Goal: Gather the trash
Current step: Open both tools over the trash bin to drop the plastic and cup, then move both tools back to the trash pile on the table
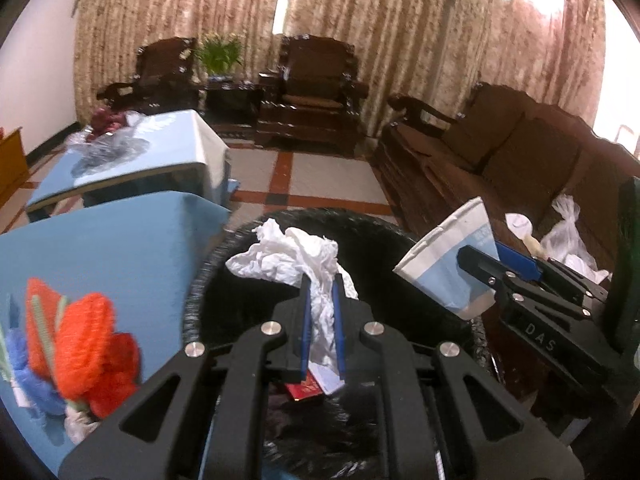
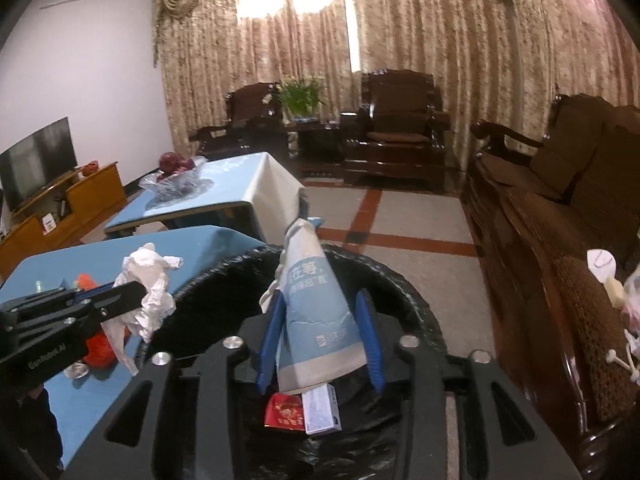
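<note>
A bin lined with a black bag (image 1: 320, 216) (image 2: 404, 292) stands beside the blue table. My left gripper (image 1: 322, 284) (image 2: 138, 294) is over it, shut on a crumpled white tissue (image 1: 292, 256) (image 2: 148, 280) pinched between its blue pads. My right gripper (image 2: 320, 300) (image 1: 480, 258) hangs over the bin's right side with a squashed blue-and-white paper cup (image 2: 316, 320) (image 1: 440, 264) between its pads. The left pad lies against the cup and the right pad meets only its wide end. A red packet (image 2: 282, 412) and a small white box (image 2: 322, 408) lie inside the bin.
Orange knitted items (image 1: 80, 332) sit on the blue table (image 1: 120, 248) to the left. A second blue table carries a glass fruit bowl (image 2: 176, 180). A dark wooden sofa (image 1: 500, 148) on the right holds a plastic bag (image 1: 564, 232). Tiled floor lies beyond the bin.
</note>
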Available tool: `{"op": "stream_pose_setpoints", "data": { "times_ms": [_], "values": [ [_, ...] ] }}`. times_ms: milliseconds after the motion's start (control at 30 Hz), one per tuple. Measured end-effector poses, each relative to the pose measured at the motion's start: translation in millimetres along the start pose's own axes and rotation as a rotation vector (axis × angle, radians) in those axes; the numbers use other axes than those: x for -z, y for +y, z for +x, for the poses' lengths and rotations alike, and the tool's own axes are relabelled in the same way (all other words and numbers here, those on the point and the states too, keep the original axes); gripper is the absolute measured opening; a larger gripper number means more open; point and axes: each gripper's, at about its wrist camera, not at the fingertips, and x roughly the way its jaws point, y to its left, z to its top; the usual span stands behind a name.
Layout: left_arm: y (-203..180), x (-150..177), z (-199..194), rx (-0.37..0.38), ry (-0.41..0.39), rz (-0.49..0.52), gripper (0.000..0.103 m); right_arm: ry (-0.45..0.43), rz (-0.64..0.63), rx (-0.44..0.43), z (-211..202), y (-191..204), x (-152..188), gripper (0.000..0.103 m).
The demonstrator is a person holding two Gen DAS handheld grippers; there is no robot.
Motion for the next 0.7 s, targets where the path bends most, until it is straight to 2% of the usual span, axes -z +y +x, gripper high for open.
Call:
{"op": "stream_pose_setpoints", "data": {
  "times_ms": [67,100,133,200,233,300,467,700],
  "values": [
    [-3.0,-1.0,7.9,0.014,0.008,0.005,0.027,0.011,-0.004,0.032,3.4,-4.5,1.6,0.050],
    [-2.7,-2.7,8.8,0.020,0.009,0.003,0.044,0.013,-0.004,0.039,3.5,-4.9,2.1,0.057],
    [-1.5,-2.3,8.0,0.024,0.003,-0.002,0.051,0.013,-0.003,0.048,3.1,-5.9,2.3,0.061],
    [0.5,-2.1,5.3,0.032,-0.007,-0.006,0.057,0.000,-0.001,0.075,0.3,-8.5,2.4,0.076],
    [2.4,-1.8,2.8,0.033,-0.011,-0.005,0.063,-0.006,-0.001,0.079,-1.7,-7.3,1.6,0.080],
    [7.9,-0.6,-4.6,0.018,-0.029,-0.001,0.072,-0.019,0.006,0.088,-5.7,-6.0,0.3,0.096],
    [27.3,3.5,-33.7,-0.040,-0.074,-0.001,0.090,-0.025,0.044,0.056,-12.5,1.7,-4.2,0.097],
    [76.8,25.6,-86.5,-0.178,-0.113,-0.044,0.090,-0.039,0.017,-0.016,-20.8,42.8,-5.4,0.097]
  ]
}}
